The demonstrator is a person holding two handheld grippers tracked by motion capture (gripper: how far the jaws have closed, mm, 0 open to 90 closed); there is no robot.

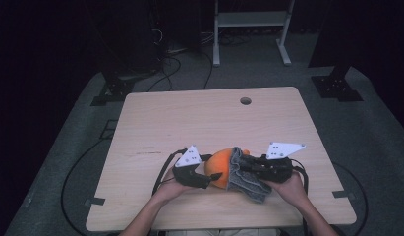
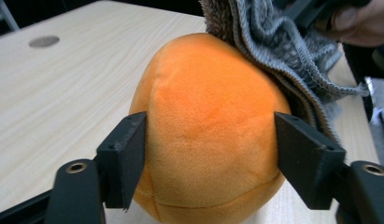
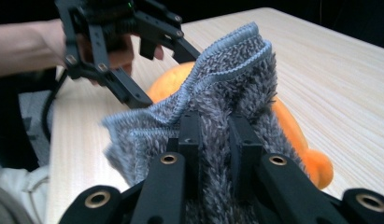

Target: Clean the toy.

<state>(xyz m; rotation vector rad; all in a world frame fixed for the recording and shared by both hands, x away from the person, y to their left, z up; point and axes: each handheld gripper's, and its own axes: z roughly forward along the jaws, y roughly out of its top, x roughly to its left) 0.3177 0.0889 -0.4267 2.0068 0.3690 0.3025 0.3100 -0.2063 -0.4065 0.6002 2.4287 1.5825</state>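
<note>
An orange plush toy (image 1: 219,166) (image 2: 203,121) sits near the table's front edge, between my two grippers. My left gripper (image 1: 208,178) (image 2: 210,135) has a jaw on each side of it, and both pads press into the plush. A grey fluffy cloth (image 1: 245,183) (image 3: 227,79) is draped over the toy's right side. My right gripper (image 1: 241,164) (image 3: 215,126) is shut on a fold of that cloth and holds it against the toy. A small orange knob of the toy (image 3: 320,170) pokes out beyond the cloth.
The light wooden table (image 1: 189,118) has a round hole (image 1: 245,101) near its far edge. Black cables trail from both grippers off the front. On the floor behind the table are a white metal stand (image 1: 251,29) and dark equipment bases.
</note>
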